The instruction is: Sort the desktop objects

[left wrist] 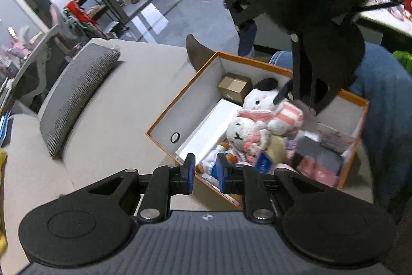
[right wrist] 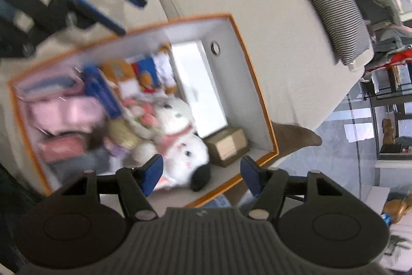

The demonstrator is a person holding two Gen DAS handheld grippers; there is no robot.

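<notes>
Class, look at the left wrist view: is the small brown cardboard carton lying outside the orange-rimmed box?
No, the small brown cardboard carton sits inside the orange-rimmed box, in its far corner beside the white plush dog.

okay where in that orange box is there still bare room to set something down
Bare floor shows along the wall with the round hole: a white strip between that wall and the plush toys, ending at the small cardboard box. The middle and far side are crowded with the white rabbit, dog plush and pink items.

Both wrist views look down, from opposite sides, into the orange box [left wrist: 260,63] [right wrist: 257,84].
</notes>
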